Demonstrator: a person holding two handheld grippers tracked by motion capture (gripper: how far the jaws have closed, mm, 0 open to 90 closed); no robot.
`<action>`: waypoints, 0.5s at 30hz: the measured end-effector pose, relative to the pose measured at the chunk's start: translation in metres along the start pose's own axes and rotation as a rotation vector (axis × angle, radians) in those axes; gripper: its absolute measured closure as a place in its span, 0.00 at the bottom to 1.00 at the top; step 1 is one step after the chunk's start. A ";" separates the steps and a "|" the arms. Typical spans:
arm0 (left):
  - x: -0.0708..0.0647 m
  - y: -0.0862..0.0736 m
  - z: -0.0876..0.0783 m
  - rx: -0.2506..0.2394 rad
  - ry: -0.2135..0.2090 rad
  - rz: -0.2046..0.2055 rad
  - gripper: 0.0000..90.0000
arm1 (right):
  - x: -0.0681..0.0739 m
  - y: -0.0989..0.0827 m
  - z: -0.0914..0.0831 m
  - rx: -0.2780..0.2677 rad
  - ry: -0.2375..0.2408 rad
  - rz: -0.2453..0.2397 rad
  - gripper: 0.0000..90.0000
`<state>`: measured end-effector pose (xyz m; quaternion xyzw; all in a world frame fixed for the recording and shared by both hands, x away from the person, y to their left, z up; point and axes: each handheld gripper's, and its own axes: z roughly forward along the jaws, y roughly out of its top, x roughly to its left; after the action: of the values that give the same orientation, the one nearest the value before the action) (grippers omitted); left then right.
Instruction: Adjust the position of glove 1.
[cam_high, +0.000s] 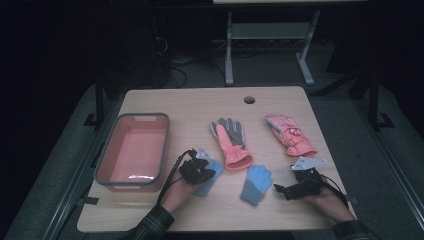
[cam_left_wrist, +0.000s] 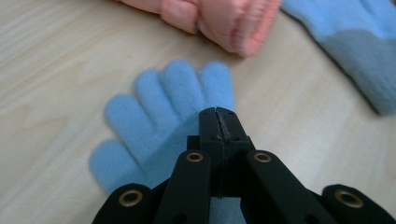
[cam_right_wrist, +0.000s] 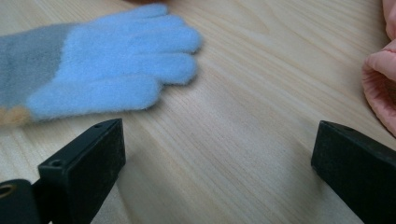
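A blue glove (cam_left_wrist: 159, 116) is lain flat on the desk (cam_high: 200, 105), near the front edge and left of centre, with its fingers spread toward the far side. In the left gripper view the left gripper (cam_left_wrist: 218, 122) is seen right over the glove's palm, its jaws pressed together tip to tip; whether any of the glove's fabric is caught between them cannot be told. In the high view this gripper (cam_high: 200, 170) is set over that glove (cam_high: 210, 180), held by the left hand (cam_high: 176, 192).

A second blue glove (cam_high: 256, 183), with a grey cuff, is lain just to the right, apart from the first. In the right gripper view it (cam_right_wrist: 107, 70) is seen beyond the left jaw, untouched. The right gripper (cam_right_wrist: 217, 163) is held with its jaws spread wide over bare wood, nothing between them; in the high view it (cam_high: 285, 190) is pointed toward the second glove from the right, held by the right hand (cam_high: 327, 200).

Behind the blue pair, a pink glove with a grey palm (cam_high: 230, 142) is lain mid-desk, its cuff near the first blue glove. A second pink glove (cam_high: 290, 134) is lain further right, just beyond the right gripper. A pink bin with a grey rim (cam_high: 115, 150) is stood at the desk's left side, just beside the left gripper.
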<state>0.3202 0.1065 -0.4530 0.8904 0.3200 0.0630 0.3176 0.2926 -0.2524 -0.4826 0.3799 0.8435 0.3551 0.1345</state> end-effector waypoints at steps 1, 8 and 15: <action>-0.004 -0.002 -0.001 0.000 -0.011 0.008 0.99 | 0.000 0.000 0.000 0.000 0.000 0.000 0.02; -0.021 -0.007 -0.003 0.010 -0.052 0.042 0.99 | 0.000 0.000 0.000 0.000 0.000 0.000 0.02; -0.018 -0.007 -0.019 -0.029 -0.040 0.051 0.94 | 0.000 0.000 0.000 -0.003 -0.002 -0.006 0.02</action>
<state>0.2968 0.1097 -0.4404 0.8946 0.2899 0.0578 0.3352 0.2933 -0.2524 -0.4827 0.3775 0.8439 0.3556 0.1370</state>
